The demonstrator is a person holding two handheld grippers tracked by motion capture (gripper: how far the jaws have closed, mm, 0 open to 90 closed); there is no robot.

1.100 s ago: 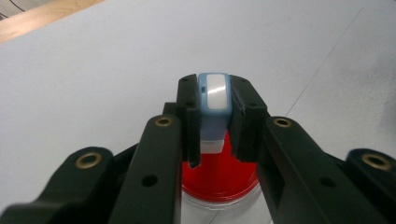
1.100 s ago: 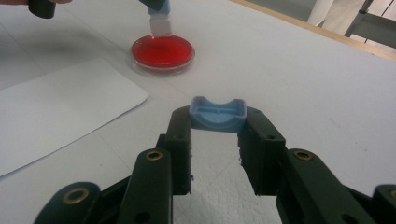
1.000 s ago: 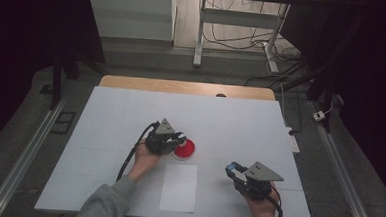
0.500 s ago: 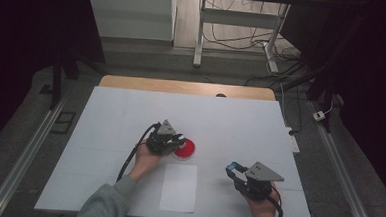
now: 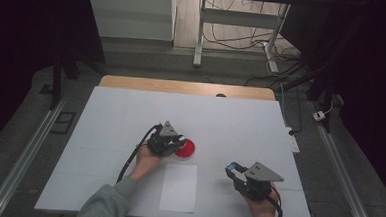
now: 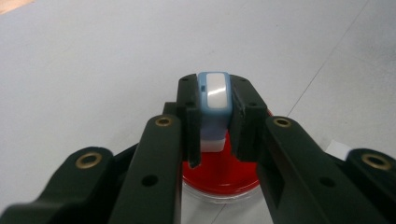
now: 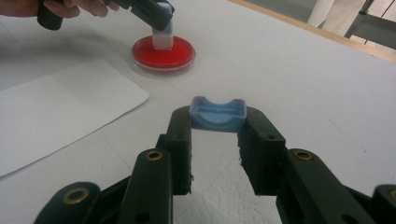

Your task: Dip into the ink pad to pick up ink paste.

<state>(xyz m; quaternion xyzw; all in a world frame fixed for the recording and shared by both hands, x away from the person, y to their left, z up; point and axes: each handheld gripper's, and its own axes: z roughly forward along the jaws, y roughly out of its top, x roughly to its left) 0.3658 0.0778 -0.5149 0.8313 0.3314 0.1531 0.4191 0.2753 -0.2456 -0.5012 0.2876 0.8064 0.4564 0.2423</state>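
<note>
high view: two hand-held grippers, left clamping one stamp, right one blue cap; one red dish

left gripper: chunky black body, grey three-cornered plate on top, fat black cable trailing off the back
right gripper: same build, same grey plate
jaws: black arms, brass-coloured rivets, small round holes along them
sleeve: grey, soft-looking knit, on the left arm
</note>
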